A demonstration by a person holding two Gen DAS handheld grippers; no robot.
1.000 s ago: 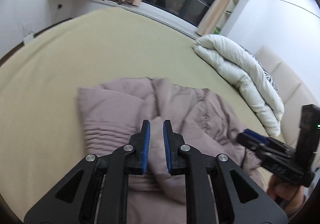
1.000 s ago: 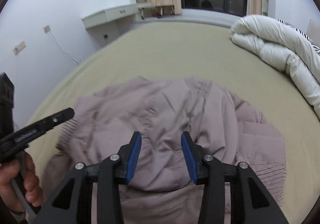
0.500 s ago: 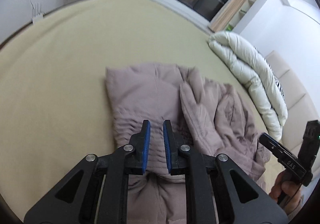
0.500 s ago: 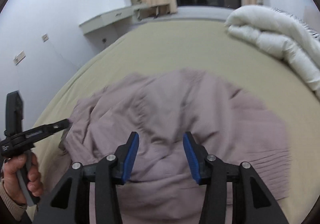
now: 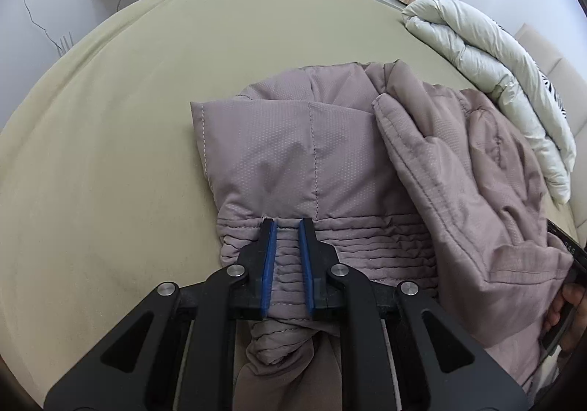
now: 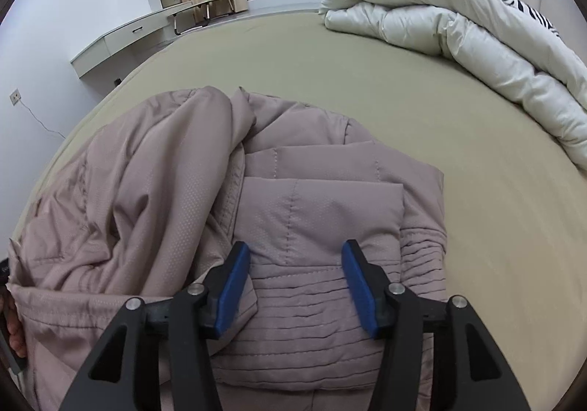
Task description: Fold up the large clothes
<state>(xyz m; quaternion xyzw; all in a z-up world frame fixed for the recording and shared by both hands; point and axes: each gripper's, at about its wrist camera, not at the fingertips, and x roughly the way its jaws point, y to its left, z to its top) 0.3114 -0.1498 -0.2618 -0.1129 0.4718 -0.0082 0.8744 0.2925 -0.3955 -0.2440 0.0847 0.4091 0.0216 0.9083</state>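
A mauve padded jacket (image 5: 330, 161) is lying partly folded on the olive bed (image 5: 110, 154), a sleeve doubled over its body. The left claw (image 5: 287, 227) is clenching the ribbed hem of the jacket, fabric bunching between its blue pads. The right claw (image 6: 295, 253) is opening, its jaws standing apart above the ribbed cuff; the pads are not pressing on it. A white duvet (image 6: 458, 33) is lying rolled at the far side of the bed.

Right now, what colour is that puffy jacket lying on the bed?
A dusty mauve-pink all over, the jacket shows best in the left wrist view.
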